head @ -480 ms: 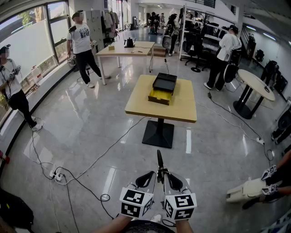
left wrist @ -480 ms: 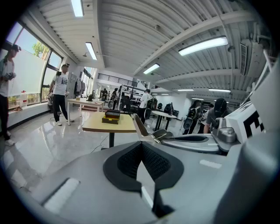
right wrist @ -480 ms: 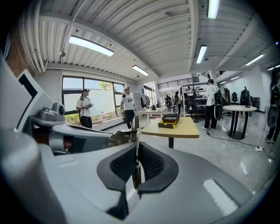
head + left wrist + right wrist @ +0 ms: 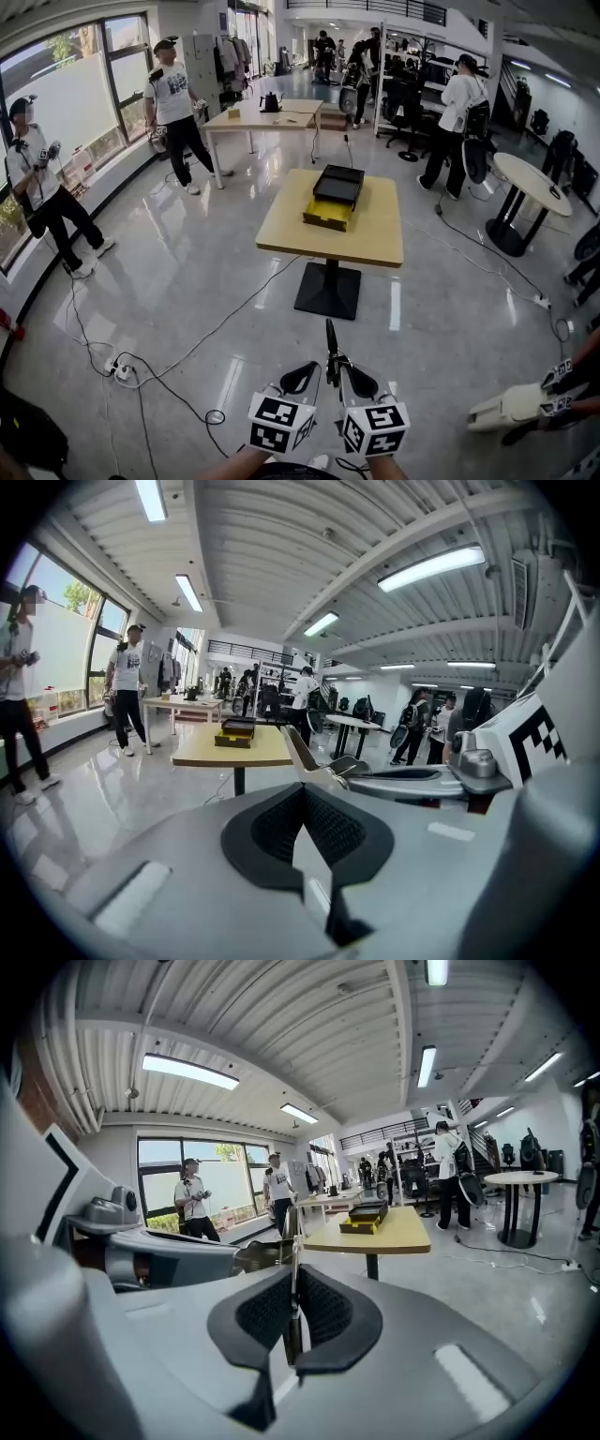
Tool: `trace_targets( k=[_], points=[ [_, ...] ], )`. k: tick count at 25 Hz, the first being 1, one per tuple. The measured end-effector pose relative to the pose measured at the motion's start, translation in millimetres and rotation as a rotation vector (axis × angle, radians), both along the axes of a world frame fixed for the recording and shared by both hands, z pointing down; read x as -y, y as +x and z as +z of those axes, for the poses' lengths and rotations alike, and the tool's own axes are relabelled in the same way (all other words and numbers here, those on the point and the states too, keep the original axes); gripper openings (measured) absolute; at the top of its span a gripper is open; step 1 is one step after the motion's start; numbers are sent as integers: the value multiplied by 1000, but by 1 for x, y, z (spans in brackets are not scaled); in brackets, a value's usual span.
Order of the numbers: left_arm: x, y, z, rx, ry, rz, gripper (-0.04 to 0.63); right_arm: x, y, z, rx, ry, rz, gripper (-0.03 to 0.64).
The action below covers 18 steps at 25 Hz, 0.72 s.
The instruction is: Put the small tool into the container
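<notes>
The container [image 4: 335,197] is a black and yellow box on a square wooden table [image 4: 375,236], a few steps ahead across the shiny floor. It also appears far off as the container [image 4: 234,732] and the container [image 4: 365,1218]. Both grippers are held low and close together at the bottom of the head view. My right gripper [image 4: 354,377] is shut on the small tool [image 4: 330,341], a thin shaft with a dark handle that points up and forward. In the right gripper view the tool [image 4: 293,1274] stands between the pads of the right gripper [image 4: 293,1305]. My left gripper [image 4: 302,375] [image 4: 302,806] is shut and holds nothing.
Cables and a power strip [image 4: 122,371] lie on the floor at left. People stand by the window [image 4: 42,197], near a far table [image 4: 173,98] and at back right [image 4: 459,103]. A round table [image 4: 527,183] is at right. Another person's gripper [image 4: 516,407] shows at lower right.
The head view has shifted slightly, so the table sits a little lower in the picture. The people at left have stepped along. Both grippers keep their pose and the right keeps the tool.
</notes>
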<state>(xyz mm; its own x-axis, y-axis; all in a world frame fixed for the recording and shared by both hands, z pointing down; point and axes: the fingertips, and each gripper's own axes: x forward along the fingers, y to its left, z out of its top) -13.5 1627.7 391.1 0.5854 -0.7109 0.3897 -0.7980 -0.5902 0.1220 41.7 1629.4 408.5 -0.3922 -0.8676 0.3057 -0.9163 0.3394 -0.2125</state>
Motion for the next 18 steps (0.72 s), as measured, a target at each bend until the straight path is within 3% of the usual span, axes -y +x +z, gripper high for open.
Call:
trace_targets(
  k=[4, 10, 13, 18],
  points=[
    [9, 27, -25, 10, 0, -8, 14, 9, 28, -24, -13, 9, -24, 6],
    [-18, 143, -25, 18, 11, -20, 14, -19, 140, -25, -51, 41, -26, 6],
    [0, 145, -51, 18, 16, -17, 14, -1, 143, -49, -42, 38, -8, 6],
    [36, 138, -6, 20, 8, -19, 14, 33, 136, -9, 21, 53, -37, 6]
  ],
)
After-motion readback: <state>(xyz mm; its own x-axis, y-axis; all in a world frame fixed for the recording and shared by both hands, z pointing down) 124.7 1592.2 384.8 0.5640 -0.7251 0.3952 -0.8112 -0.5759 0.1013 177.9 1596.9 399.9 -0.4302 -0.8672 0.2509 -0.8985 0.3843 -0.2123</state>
